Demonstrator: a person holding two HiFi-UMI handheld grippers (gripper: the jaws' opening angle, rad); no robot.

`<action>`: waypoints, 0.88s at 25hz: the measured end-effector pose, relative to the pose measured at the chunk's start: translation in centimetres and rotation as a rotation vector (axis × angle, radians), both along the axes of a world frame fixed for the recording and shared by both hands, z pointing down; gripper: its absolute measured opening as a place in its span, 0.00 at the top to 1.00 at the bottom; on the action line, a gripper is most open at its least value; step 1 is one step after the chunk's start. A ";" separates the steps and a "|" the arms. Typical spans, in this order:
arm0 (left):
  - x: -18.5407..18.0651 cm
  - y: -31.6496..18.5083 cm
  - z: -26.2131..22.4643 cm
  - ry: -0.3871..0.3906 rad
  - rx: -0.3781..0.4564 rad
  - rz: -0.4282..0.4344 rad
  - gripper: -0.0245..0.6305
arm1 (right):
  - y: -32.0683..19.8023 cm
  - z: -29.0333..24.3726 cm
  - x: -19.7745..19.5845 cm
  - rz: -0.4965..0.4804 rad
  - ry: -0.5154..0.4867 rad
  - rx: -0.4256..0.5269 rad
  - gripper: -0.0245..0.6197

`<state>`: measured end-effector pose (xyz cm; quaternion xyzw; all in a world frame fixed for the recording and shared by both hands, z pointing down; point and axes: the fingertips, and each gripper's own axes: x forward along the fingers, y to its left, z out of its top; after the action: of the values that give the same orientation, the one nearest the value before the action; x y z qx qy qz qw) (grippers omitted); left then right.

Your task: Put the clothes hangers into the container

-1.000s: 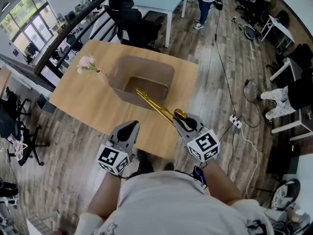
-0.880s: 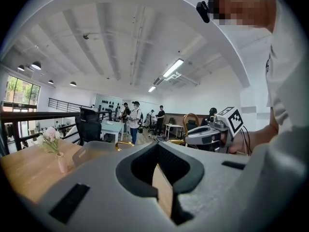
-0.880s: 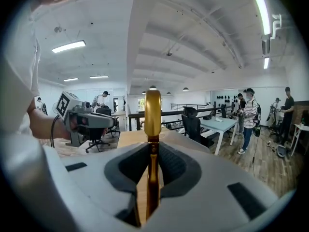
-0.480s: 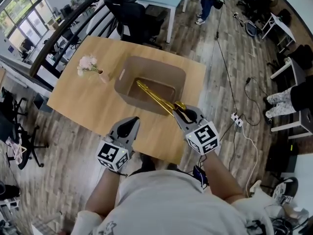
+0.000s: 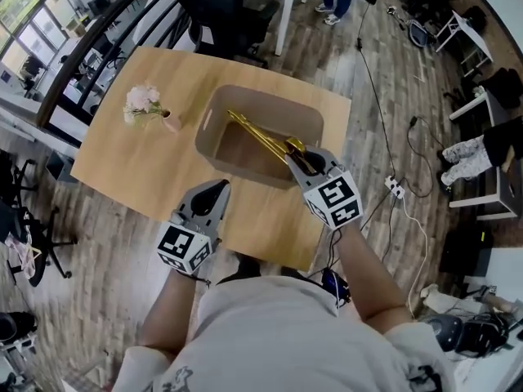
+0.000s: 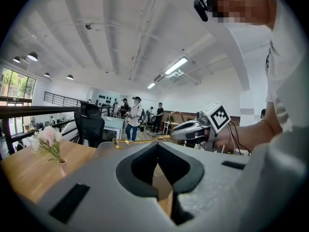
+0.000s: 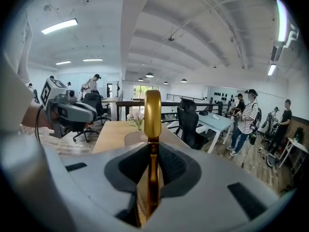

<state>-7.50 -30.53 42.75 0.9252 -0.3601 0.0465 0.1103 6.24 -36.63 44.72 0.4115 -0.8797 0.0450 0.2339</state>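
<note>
My right gripper (image 5: pixel 301 160) is clamped on the gold hanger (image 5: pixel 260 134) near its hook; in the right gripper view the metal stands edge-on between the jaws. A second ago the hanger's far end only just reached past the near wall of the bin (image 5: pixel 245 167). Now most of its length slants across the bin's opening, its far end toward the back left corner, and it is held in the air, not resting inside. The right gripper has come forward with it and sits at the bin's near rim. My left gripper (image 5: pixel 216 191) has its jaws together on nothing. It has also moved up, from about the table's (image 5: pixel 139 166) near edge to over the wood left of the bin. The flowers (image 5: pixel 143 103) stand where they did.
</note>
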 end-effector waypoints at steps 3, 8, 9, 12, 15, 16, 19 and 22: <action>-1.1 -1.3 0.6 0.001 -0.015 0.001 0.95 | -2.4 1.0 -0.8 0.004 0.042 -0.026 0.86; -3.1 -3.1 1.3 0.005 -0.027 -0.001 0.95 | -5.6 2.8 -3.0 0.000 0.109 -0.061 0.86; -3.4 -3.5 1.5 0.006 -0.030 -0.001 0.95 | -6.1 3.3 -3.4 -0.001 0.121 -0.065 0.86; -4.1 -4.4 2.0 0.011 -0.039 -0.003 0.95 | -7.6 5.3 -4.0 0.013 0.163 -0.087 0.86; -4.6 -5.0 2.6 0.015 -0.050 -0.005 0.95 | -8.8 7.7 -4.5 0.022 0.192 -0.134 0.86; -4.8 -5.2 2.8 0.015 -0.054 -0.005 0.95 | -9.1 8.5 -4.7 0.023 0.204 -0.152 0.86; -5.4 -5.8 3.6 0.014 -0.068 -0.004 0.95 | -10.0 10.5 -5.5 0.013 0.235 -0.191 0.86; -5.9 -6.3 4.4 0.016 -0.085 -0.009 0.95 | -10.8 12.5 -6.4 -0.005 0.273 -0.218 0.86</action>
<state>-13.43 -36.86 47.17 0.9184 -0.3610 0.0537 0.1527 -0.13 -47.45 57.26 0.3837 -0.8307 0.0833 0.3947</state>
